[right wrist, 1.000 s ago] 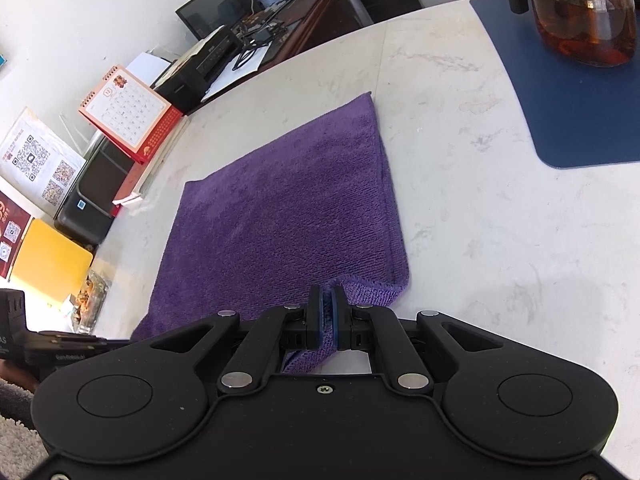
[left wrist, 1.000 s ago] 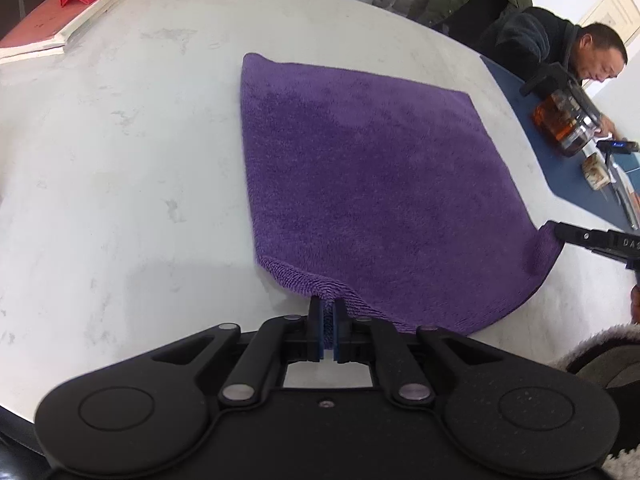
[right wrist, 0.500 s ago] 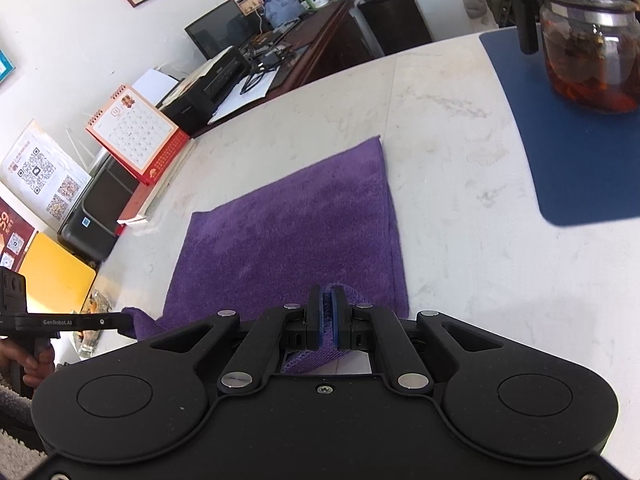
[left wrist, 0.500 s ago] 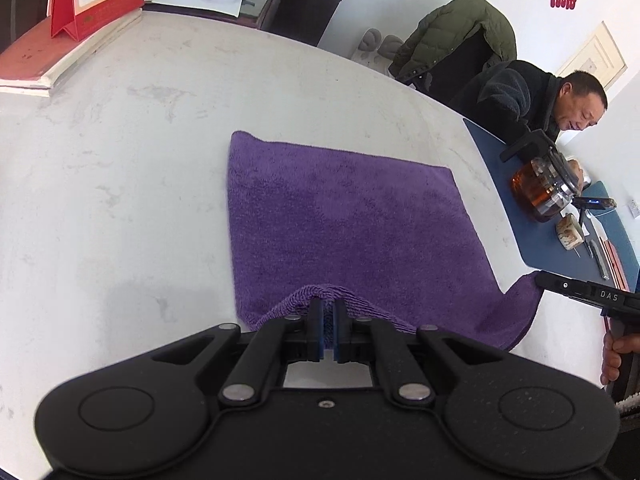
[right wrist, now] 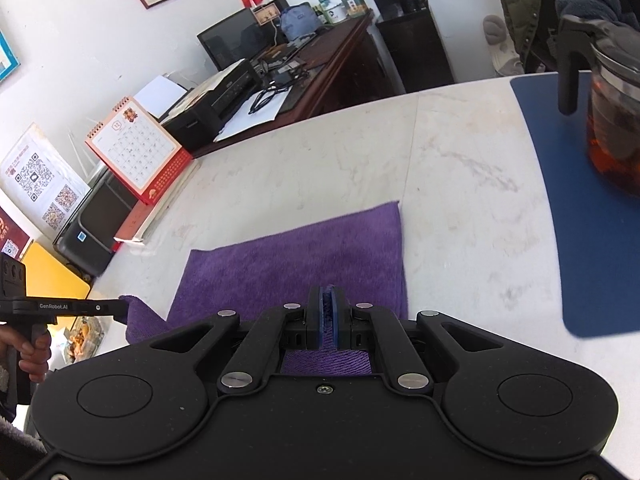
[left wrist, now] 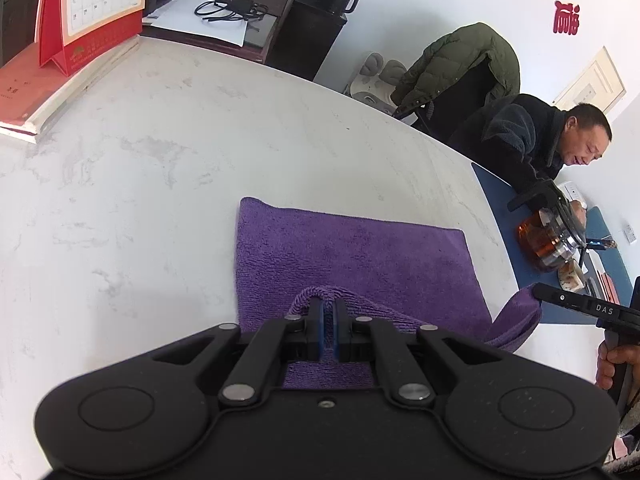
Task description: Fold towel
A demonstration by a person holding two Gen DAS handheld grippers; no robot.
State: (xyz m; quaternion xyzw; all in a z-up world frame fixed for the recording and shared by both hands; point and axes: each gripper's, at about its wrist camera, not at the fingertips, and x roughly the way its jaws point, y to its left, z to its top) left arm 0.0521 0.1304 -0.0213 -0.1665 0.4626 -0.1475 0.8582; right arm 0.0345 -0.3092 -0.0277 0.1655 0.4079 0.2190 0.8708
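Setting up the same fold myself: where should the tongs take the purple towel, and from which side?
At the two near corners, coming from the near edge. The towel lies flat, so only its hem offers a pinch; left tongs and right tongs each grip one there.

Purple terry towel [left wrist: 352,256] on white table, near edge lifted, curling over.

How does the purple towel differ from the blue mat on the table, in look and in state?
The purple towel is fluffy cloth, while the blue mat looks smooth and thin. The towel's near edge is lifted, pinched at its corners by the left gripper and the right gripper; the mat lies flat and untouched. The towel carries nothing, but the mat bears a glass teapot. Both rest on the same pale marble table.
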